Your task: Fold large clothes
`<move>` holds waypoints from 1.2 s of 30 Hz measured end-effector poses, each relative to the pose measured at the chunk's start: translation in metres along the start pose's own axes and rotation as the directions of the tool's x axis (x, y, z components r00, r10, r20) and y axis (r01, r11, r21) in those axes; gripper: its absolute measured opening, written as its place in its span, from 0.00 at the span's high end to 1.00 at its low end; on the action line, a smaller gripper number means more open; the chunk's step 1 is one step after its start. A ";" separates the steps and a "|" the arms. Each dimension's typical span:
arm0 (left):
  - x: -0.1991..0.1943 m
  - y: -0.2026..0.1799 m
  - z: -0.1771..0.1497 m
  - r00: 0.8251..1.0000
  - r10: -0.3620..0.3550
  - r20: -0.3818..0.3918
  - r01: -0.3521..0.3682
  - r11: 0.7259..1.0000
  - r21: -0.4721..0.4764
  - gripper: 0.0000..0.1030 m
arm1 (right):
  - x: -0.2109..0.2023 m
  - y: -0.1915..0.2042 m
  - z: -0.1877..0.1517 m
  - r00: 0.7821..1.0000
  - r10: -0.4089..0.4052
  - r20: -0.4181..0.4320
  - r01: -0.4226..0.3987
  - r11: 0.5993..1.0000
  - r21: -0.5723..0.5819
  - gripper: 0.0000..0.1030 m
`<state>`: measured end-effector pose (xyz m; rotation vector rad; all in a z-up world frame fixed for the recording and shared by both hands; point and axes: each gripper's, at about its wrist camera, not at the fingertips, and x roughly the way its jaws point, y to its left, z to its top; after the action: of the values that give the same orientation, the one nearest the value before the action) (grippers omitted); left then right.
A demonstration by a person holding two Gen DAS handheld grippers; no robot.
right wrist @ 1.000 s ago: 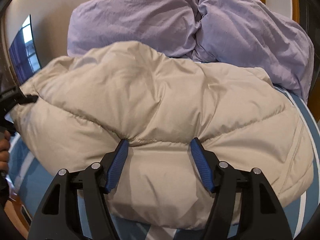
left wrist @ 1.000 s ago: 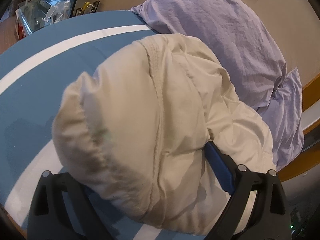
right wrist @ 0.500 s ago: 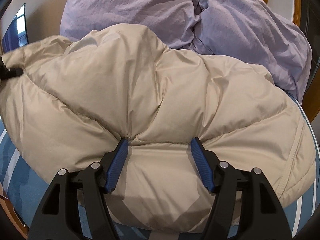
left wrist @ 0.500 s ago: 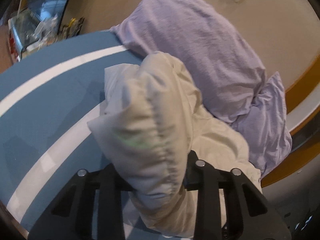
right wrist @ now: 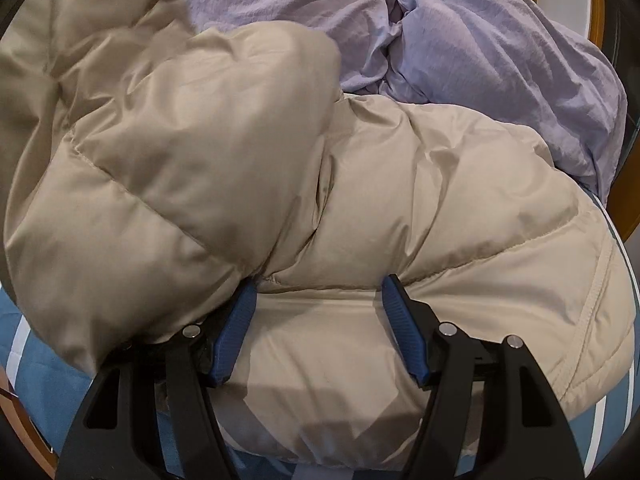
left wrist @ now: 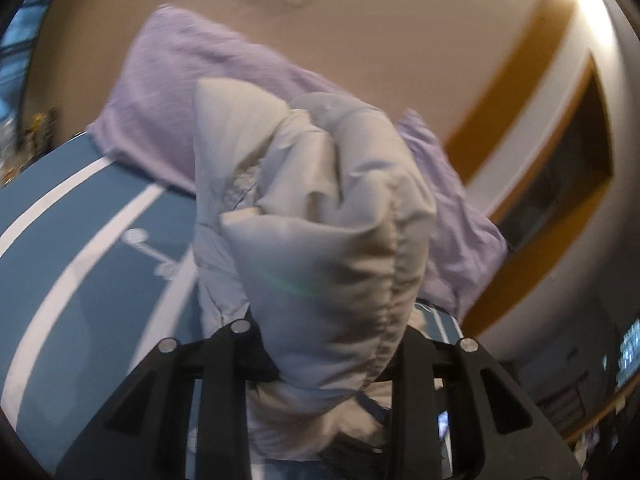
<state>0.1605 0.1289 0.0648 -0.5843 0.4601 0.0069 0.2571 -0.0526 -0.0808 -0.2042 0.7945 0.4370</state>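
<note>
While beige puffer jacket (right wrist: pixel 400 208) lies on striped bed (left wrist: pixel 80 240): left tongs (left wrist: pixel 320 360) clamped on lifted sleeve, right tongs (right wrist: pixel 316 332) half-wide, pinning hem. Next: likely lay sleeve across.

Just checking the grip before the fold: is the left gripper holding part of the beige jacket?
Yes, the left gripper is clamped on a bunched part of the beige jacket.

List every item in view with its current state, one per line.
Beige puffer jacket: on the bed, left part lifted and bunched.
Left hand-held gripper: jaws have just been closing, now clamped on the jacket's bunched end.
Right hand-held gripper: jaws apart, pressing into the jacket.
Purple pillows: rumpled, behind the jacket.
Blue striped bedsheet: spread flat.
</note>
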 end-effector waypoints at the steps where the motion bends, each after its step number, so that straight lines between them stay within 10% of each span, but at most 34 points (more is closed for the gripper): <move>1: 0.003 -0.010 -0.001 1.000 -0.014 -0.006 0.014 1.000 0.017 0.72 | 0.000 0.000 0.000 1.000 0.006 0.000 -0.006 1.000 0.004 0.35; 20: 0.069 -0.112 -0.046 0.983 -0.077 -0.166 0.110 0.973 0.203 0.71 | -0.022 -0.032 -0.016 0.989 0.128 0.068 -0.128 0.992 -0.002 0.35; 36: 0.122 -0.172 -0.099 0.967 -0.015 -0.255 0.101 0.939 0.330 0.71 | -0.061 -0.117 -0.048 0.987 0.039 0.156 -0.059 0.990 0.126 0.35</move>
<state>0.2516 -0.0831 0.0318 -0.2561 0.6728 -0.2026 0.2416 -0.1916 -0.0677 -0.0286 0.6758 0.4402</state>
